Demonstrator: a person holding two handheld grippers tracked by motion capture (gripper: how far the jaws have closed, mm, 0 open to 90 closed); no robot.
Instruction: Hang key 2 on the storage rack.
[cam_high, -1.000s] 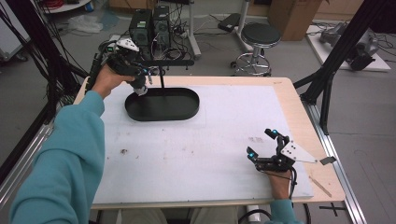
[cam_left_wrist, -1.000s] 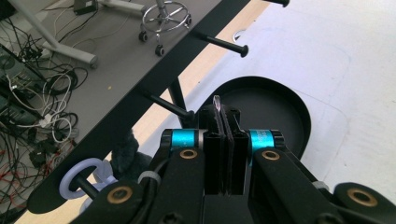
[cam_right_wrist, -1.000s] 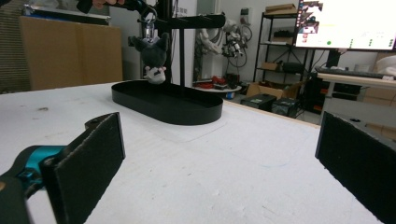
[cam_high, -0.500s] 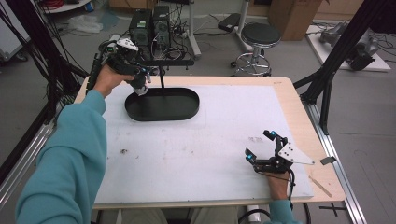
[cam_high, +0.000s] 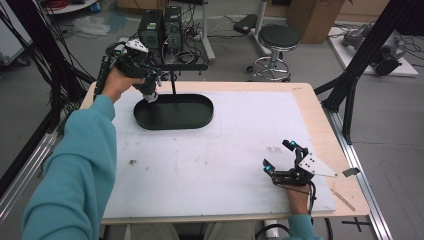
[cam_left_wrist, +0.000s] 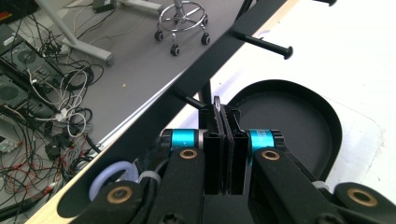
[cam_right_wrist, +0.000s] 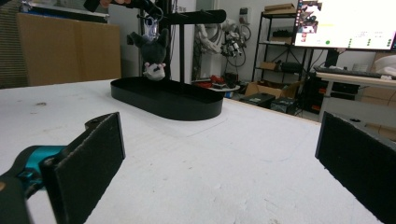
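White tabletop (cam_high: 210, 165): our left tongs (cam_left_wrist: 223, 122) are clenched on the plush keychain (cam_right_wrist: 152, 53), hanging by the rack (cam_high: 175, 70) over the tray (cam_high: 200, 116). Hooking it remains, we reckon; right tongs (cam_high: 278, 156) idle, released.

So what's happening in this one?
A person's left gripper holds a small grey plush keychain by its ring, up at the crossbar of a black stand over the black oval tray, apparently hanging it on a peg. The right gripper rests open on the white table, idle.
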